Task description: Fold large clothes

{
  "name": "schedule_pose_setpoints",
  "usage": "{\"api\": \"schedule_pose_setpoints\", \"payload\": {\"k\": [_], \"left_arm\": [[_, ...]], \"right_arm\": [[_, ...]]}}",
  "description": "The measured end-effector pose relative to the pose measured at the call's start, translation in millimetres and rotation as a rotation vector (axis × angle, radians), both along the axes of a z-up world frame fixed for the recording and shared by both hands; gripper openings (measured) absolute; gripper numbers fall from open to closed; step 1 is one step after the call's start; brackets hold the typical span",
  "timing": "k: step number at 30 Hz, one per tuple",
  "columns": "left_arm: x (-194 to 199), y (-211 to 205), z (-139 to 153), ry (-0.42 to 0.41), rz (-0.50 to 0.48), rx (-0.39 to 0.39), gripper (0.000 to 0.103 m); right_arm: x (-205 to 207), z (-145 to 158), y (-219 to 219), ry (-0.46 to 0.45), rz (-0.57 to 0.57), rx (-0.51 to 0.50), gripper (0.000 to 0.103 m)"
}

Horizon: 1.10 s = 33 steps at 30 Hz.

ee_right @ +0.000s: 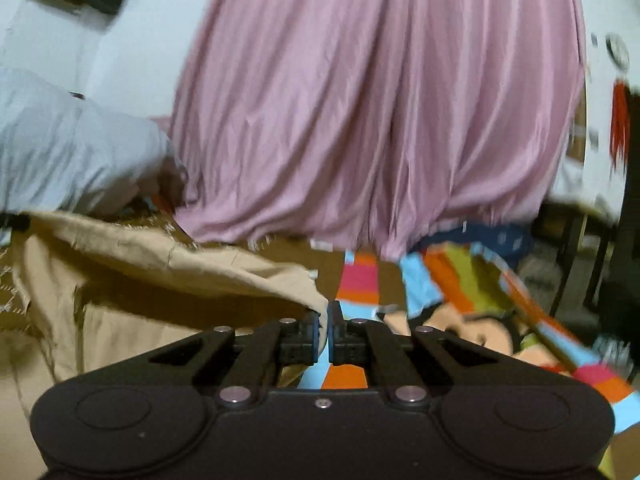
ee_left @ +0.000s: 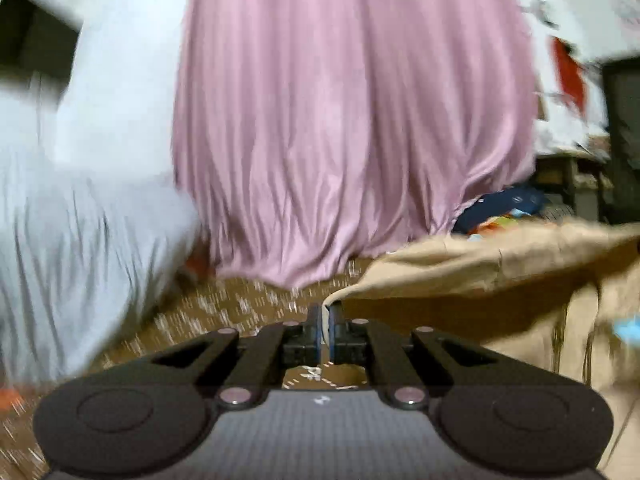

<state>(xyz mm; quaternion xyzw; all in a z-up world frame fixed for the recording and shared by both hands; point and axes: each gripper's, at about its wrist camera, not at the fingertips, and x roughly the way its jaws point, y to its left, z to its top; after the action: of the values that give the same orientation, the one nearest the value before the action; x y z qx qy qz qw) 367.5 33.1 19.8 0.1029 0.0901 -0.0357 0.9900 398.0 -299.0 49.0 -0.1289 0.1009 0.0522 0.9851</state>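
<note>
On the brown patterned surface: a tan garment (ee_left: 520,264) lies bunched and partly lifted, stretched between the two grippers.
Left gripper (ee_left: 325,316): jaws pressed together, pinching a corner of the tan garment's edge; the cloth runs away to the right in its view.
Right gripper (ee_right: 324,312): jaws pressed together on the other corner of the same edge; the cloth (ee_right: 160,256) runs off to the left in its view.
Garment's hang: the edge between the two pinches sags slightly, and the rest drops in folds beneath it.
Behind: a pink curtain (ee_left: 352,120) hangs in pleats down to the surface, just beyond the garment.
Left side: a pale grey cloth (ee_left: 80,220), blurred, lies heaped beside the curtain.
Right side: a striped, brightly coloured blanket (ee_right: 460,292) with a cartoon print lies under and beside the right gripper.
Surface: brown with pale flecks (ee_left: 240,304), showing between the garment and the curtain.
</note>
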Motion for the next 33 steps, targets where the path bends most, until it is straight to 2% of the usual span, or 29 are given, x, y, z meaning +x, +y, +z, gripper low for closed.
{"api": "schedule_pose_setpoints", "payload": {"k": [2, 3, 5, 7, 10, 12, 13, 14, 15, 16, 17, 19, 21, 22, 24, 25, 26, 28, 30, 32, 33], "left_arm": [[-23.4, -7.1, -15.4, -0.047, -0.034, 0.147, 0.005], [-30.3, -10.1, -25.9, -0.036, -0.056, 0.223, 0.005], [-35.3, -16.8, -43.5, 0.035, -0.097, 0.321, 0.005], [-36.3, -21.0, -55.8, 0.098, -0.119, 0.366, 0.005], [-32.2, -27.9, -66.3, 0.213, -0.144, 0.399, 0.006], [-27.6, -27.3, -69.8, 0.285, -0.163, 0.411, 0.011], [-24.8, -25.2, -69.3, 0.333, -0.176, 0.402, 0.011], [-21.6, -21.8, -66.9, 0.376, -0.188, 0.376, 0.016], [-20.2, -17.9, -64.1, 0.412, -0.2, 0.352, 0.023], [-22.1, -13.1, -61.9, 0.431, -0.207, 0.331, 0.034], [-25.1, -8.4, -59.9, 0.448, -0.217, 0.319, 0.04], [-34.7, 0.8, -56.8, 0.478, -0.236, 0.309, 0.04], [-44.6, 10.5, -48.9, 0.469, -0.226, 0.279, 0.04], [-49.0, 13.9, -42.8, 0.459, -0.217, 0.247, 0.041], [-50.4, 18.6, -31.9, 0.446, -0.205, 0.176, 0.044], [-47.7, 18.6, -27.3, 0.444, -0.196, 0.14, 0.049], [-42.3, 17.0, -24.1, 0.446, -0.189, 0.106, 0.056], [-26.9, 13.2, -20.1, 0.46, -0.179, 0.039, 0.064], [-6.9, 10.5, -17.9, 0.478, -0.18, -0.038, 0.066], [16.6, 5.6, -16.6, 0.473, -0.184, -0.105, 0.073], [29.9, 3.1, -16.0, 0.461, -0.188, -0.13, 0.074]], "right_arm": [[-30.8, -10.2, 3.0, -0.048, 0.048, -0.13, 0.006], [-42.0, -16.6, 2.6, -0.051, 0.066, -0.18, 0.006], [-55.1, -31.9, -0.7, -0.012, 0.089, -0.267, 0.007], [-58.6, -45.8, -5.0, 0.041, 0.098, -0.308, 0.01], [-60.2, -61.4, -4.7, 0.103, 0.113, -0.334, 0.011], [-61.5, -65.5, -2.6, 0.14, 0.124, -0.339, 0.011], [-60.3, -65.8, -3.1, 0.156, 0.134, -0.339, 0.016], [-61.4, -65.0, -2.8, 0.169, 0.139, -0.339, 0.021], [-61.4, -64.3, -2.7, 0.181, 0.148, -0.335, 0.023], [-63.2, -61.4, -4.8, 0.209, 0.166, -0.322, 0.032], [-66.5, -59.6, -5.9, 0.236, 0.183, -0.312, 0.04], [-74.3, -56.8, -10.3, 0.28, 0.231, -0.304, 0.05], [-87.2, -48.8, -13.0, 0.336, 0.281, -0.264, 0.052], [-91.3, -39.7, -17.4, 0.348, 0.296, -0.21, 0.053], [-89.6, -15.1, -27.0, 0.312, 0.284, -0.103, 0.066], [-81.9, -5.4, -30.6, 0.301, 0.265, -0.061, 0.076], [-69.0, 2.7, -34.9, 0.306, 0.244, -0.005, 0.077], [-29.4, 10.1, -43.9, 0.351, 0.187, 0.118, 0.078], [12.3, 7.2, -52.2, 0.413, 0.12, 0.213, 0.078], [62.7, -2.4, -63.3, 0.473, 0.046, 0.359, 0.078], [83.8, -7.6, -69.7, 0.496, 0.017, 0.422, 0.078]]}}
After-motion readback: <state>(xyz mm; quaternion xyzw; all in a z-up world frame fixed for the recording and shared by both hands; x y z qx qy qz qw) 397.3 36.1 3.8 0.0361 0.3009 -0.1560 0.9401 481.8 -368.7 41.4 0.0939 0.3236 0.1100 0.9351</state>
